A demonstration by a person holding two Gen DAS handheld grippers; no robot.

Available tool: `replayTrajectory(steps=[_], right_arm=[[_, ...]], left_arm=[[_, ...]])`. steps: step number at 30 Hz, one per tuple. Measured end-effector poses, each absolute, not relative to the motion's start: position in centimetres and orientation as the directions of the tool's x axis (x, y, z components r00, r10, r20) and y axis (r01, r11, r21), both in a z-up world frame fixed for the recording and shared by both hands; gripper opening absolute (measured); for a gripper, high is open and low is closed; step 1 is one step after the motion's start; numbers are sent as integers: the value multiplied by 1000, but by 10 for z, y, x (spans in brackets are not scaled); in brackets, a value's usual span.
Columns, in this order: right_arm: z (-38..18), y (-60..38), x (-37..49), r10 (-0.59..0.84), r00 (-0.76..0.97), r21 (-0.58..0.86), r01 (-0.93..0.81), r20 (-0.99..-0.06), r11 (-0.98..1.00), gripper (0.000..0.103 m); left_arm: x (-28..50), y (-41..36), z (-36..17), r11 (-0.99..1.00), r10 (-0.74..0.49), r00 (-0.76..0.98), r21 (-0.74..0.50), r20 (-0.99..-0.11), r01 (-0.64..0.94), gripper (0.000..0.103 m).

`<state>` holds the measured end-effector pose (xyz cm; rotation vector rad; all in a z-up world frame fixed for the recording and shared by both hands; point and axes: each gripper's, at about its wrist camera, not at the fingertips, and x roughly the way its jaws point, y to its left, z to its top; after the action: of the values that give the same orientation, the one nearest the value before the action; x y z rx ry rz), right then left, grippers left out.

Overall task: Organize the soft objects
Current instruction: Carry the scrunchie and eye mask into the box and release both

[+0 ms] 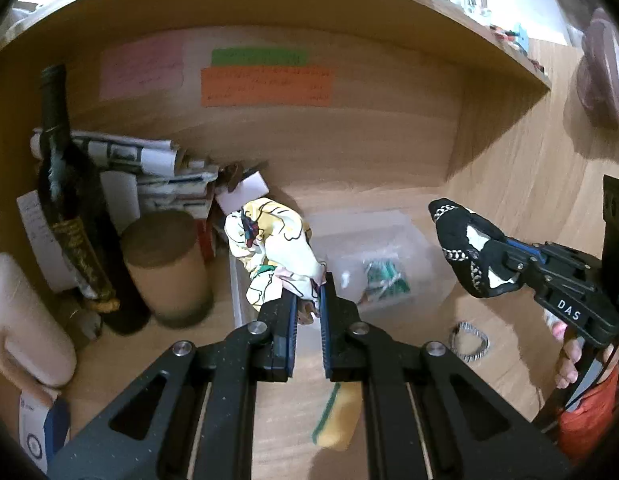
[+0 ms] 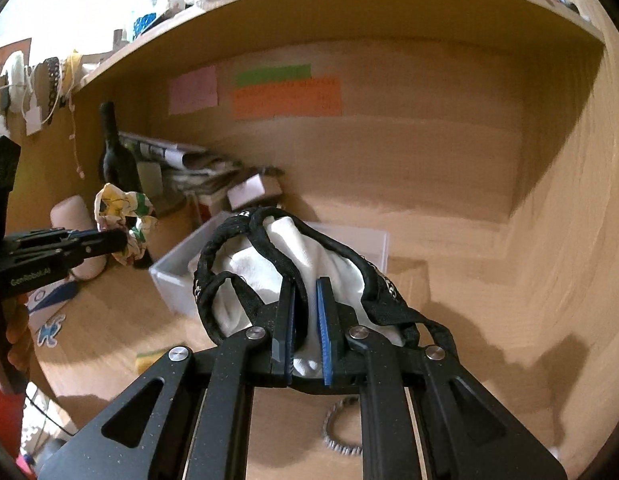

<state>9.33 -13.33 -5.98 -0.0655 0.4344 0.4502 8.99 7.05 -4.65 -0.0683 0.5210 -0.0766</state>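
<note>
My left gripper is shut on a crumpled yellow and white patterned cloth and holds it above the left edge of a clear plastic bin. The cloth also shows in the right wrist view. My right gripper is shut on a black and white fabric piece with black straps, held in the air in front of the bin. It shows at the right of the left wrist view. The bin holds a small green and white item.
A dark bottle, a brown cylinder, a white jug and stacked papers crowd the shelf's left. A yellow sponge and a beaded bracelet lie on the wooden surface. Coloured notes hang on the back panel.
</note>
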Motion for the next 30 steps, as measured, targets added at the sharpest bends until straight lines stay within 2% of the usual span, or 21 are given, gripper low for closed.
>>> replayTrajectory(steps=[4, 10, 19, 30], right_arm=[[-53, -132, 108, 408, 816, 34, -433, -411, 901, 9], [-51, -121, 136, 380, 820, 9, -417, -429, 909, 9], [-62, -98, 180, 366, 785, -8, -427, -499, 904, 9], [-104, -78, 220, 321, 710, -23, -429, -627, 903, 10]], left_arm=[[116, 76, -43, 991, -121, 858, -118, -499, 71, 9], [163, 84, -53, 983, -158, 814, -164, -560, 78, 9], [214, 87, -92, 987, -130, 733, -155, -668, 34, 9], [228, 85, -105, 983, -160, 692, -175, -704, 49, 10]])
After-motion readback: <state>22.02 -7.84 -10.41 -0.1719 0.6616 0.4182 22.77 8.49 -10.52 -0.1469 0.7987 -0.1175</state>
